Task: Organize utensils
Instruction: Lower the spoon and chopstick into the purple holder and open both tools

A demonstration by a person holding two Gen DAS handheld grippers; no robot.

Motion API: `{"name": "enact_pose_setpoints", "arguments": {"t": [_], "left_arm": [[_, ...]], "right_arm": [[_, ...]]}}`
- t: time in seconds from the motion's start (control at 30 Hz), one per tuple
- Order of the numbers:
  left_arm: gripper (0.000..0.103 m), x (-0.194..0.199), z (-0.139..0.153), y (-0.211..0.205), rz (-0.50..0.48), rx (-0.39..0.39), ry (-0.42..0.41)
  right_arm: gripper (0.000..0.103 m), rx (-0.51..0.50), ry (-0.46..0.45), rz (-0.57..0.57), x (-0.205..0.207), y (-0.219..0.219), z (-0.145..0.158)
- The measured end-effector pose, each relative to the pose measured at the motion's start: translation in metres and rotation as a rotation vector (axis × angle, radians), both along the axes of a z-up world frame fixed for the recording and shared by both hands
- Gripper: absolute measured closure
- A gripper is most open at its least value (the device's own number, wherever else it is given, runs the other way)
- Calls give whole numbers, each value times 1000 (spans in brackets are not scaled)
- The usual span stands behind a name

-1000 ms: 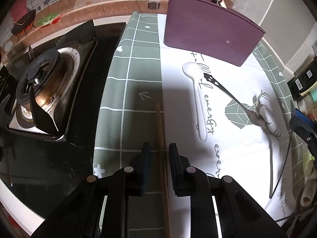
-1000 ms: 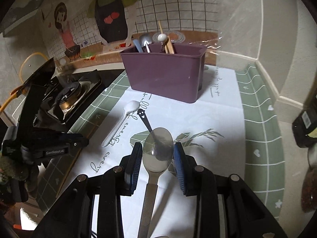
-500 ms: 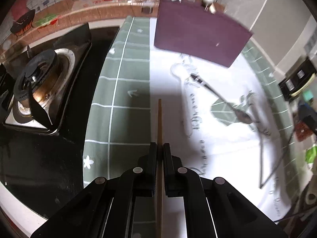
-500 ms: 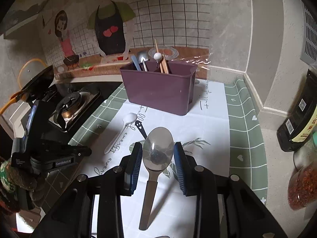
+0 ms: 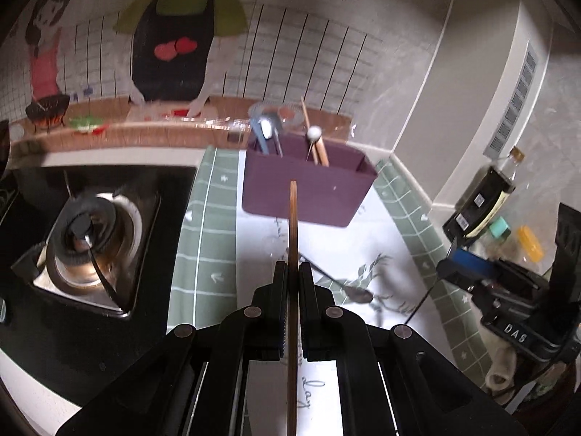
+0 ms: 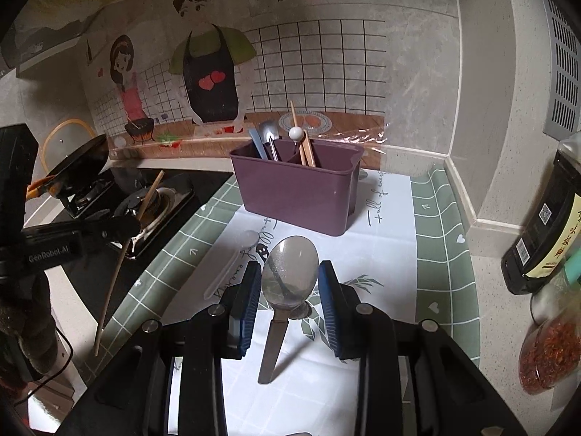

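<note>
Chopstick (image 5: 292, 225) now clamped in left gripper (image 5: 292, 272), lifted off mat (image 5: 203, 254).

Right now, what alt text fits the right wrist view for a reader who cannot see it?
The right gripper holds a metal spoon by its bowl, above a patterned mat and facing a purple utensil caddy. At left, the left gripper holds a wooden chopstick.

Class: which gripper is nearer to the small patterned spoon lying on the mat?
Right. The right gripper hovers just above the patterned spoon, clamping a large spoon. The left gripper is off beside the stove, holding a chopstick.
</note>
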State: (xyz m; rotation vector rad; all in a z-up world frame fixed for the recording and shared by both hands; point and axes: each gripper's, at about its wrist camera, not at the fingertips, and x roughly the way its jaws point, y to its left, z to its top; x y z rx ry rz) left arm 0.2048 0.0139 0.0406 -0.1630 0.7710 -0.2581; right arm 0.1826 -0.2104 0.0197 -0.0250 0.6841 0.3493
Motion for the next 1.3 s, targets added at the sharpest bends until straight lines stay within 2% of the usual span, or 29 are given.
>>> {"name": "enact_pose_setpoints", "arguments": {"t": [0.2,0.33,0.4,0.43,0.5,0.63,0.7,0.87,1.03,1.3], "left_arm": [[97,-2,16,-2,-1,-15,-47],[97,10,56,1,-1,-78,-120],[97,21,89,2,-4,-142,-190],[97,28,110,4,-19,-213,-244],[97,41,137,6,-4,-279,-338],[97,71,160,-2,87,-212,-555],[97,88,155,-5,113,-189,-595],[97,143,117,-8,172,-172,-578],[97,199,79,-22,120,-131,-497],[97,245,35,-43,94,-74,-456]], "right_arm": [[74,29,-23,-1,3,0,8],[74,67,-67,-15,9,-4,32],[74,74,-133,-21,15,-6,64],[74,72,-164,-22,18,-6,80],[74,61,-237,-36,26,-5,120],[74,33,-335,-77,51,-4,170],[74,26,-344,-95,71,-6,176],[74,28,-299,-118,121,-3,156],[74,14,-241,-130,161,7,119],[74,-42,-179,-166,197,15,74]]}}
